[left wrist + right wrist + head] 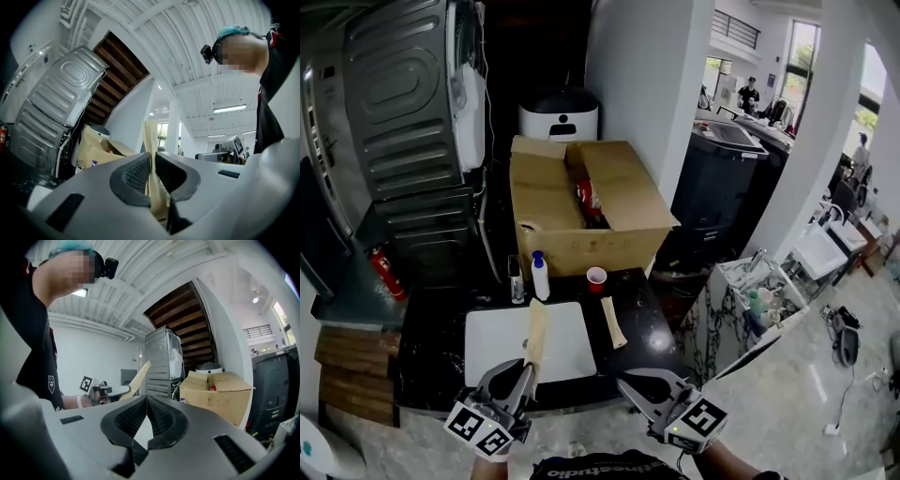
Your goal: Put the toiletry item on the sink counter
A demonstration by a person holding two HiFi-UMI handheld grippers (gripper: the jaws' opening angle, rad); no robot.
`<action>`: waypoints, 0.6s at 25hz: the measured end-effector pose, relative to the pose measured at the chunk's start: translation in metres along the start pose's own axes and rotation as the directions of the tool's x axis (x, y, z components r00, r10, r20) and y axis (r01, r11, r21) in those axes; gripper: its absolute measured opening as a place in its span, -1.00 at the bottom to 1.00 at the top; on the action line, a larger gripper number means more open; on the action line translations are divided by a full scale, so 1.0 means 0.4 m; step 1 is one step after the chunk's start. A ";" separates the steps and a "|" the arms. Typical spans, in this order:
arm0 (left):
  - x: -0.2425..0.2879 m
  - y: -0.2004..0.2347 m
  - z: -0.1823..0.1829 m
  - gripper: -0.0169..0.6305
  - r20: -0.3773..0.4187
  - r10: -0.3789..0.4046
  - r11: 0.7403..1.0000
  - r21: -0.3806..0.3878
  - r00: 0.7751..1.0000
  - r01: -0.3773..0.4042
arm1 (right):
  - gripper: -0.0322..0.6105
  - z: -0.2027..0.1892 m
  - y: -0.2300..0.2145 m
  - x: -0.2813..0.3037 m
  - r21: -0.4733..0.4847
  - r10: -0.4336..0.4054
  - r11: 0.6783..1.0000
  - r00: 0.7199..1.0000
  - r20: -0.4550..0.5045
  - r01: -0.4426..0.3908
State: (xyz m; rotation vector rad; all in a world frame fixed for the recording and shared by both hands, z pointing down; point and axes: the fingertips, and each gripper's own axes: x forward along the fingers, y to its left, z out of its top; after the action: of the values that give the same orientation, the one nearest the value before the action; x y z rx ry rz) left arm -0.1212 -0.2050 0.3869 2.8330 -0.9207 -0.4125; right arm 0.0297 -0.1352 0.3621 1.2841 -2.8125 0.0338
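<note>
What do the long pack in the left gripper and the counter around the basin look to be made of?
Long pack in the left gripper: matte tan kraft paper or thin card, judging by its flat, creased look. Counter: black polished stone or similar; it looks glossy with faint reflections.

Two tan packets (536, 330) (613, 322), one red cup (596, 277), one white bottle (540, 277), one cardboard box (581, 211) and one fire extinguisher (386, 272).
</note>
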 end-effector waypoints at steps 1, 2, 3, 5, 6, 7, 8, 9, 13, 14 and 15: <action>0.004 0.016 -0.004 -0.80 -0.005 -0.001 1.000 -0.005 1.000 0.001 | -0.78 -0.002 -0.002 0.012 0.004 -0.005 1.000 1.000 -0.008 0.005; 0.010 0.031 -0.009 -0.80 -0.008 0.000 1.000 -0.012 1.000 0.000 | -0.78 -0.009 -0.005 0.022 0.012 -0.011 1.000 1.000 -0.027 0.011; 0.017 0.044 -0.013 -0.80 -0.011 0.001 1.000 -0.019 1.000 -0.002 | -0.78 -0.017 -0.011 0.032 0.019 -0.015 1.000 0.999 -0.044 0.016; 0.033 0.061 -0.023 -0.80 -0.018 0.004 0.999 -0.035 1.000 -0.005 | -0.78 -0.030 -0.026 0.047 0.030 -0.018 0.999 0.998 -0.057 0.020; 0.042 0.066 -0.030 -0.80 -0.023 0.004 0.999 -0.044 1.000 -0.005 | -0.78 -0.037 -0.036 0.050 0.035 -0.020 0.999 0.998 -0.061 0.022; 0.054 0.070 -0.040 -0.80 -0.029 0.002 0.999 -0.052 1.000 -0.004 | -0.78 -0.045 -0.048 0.050 0.040 -0.025 0.999 0.998 -0.066 0.027; 0.068 0.074 -0.053 -0.80 -0.039 0.001 0.998 -0.061 0.999 -0.003 | -0.78 -0.050 -0.061 0.050 0.047 -0.029 0.998 0.997 -0.070 0.032; 0.085 0.081 -0.067 -0.80 -0.053 0.003 0.998 -0.068 0.999 -0.007 | -0.78 -0.051 -0.071 0.053 0.055 -0.029 0.998 0.997 -0.072 0.033; 0.166 0.137 -0.159 -0.80 -0.163 0.080 0.988 -0.120 0.983 -0.100 | -0.78 -0.064 -0.121 0.067 0.080 -0.011 0.997 0.997 -0.076 0.017; 0.190 0.152 -0.187 -0.80 -0.191 0.099 0.982 -0.139 0.977 -0.126 | -0.78 -0.072 -0.140 0.069 0.082 -0.009 0.997 0.997 -0.081 0.016; 0.214 0.166 -0.215 -0.80 -0.212 0.113 0.976 -0.157 0.971 -0.148 | -0.78 -0.080 -0.161 0.072 0.086 -0.009 0.996 0.996 -0.086 0.016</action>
State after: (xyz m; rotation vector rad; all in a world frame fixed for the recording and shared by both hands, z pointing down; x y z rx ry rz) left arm -0.0662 -0.3054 0.4644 2.5821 -0.9728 -0.1745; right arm 0.0606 -0.1981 0.3954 1.2841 -2.7585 0.2069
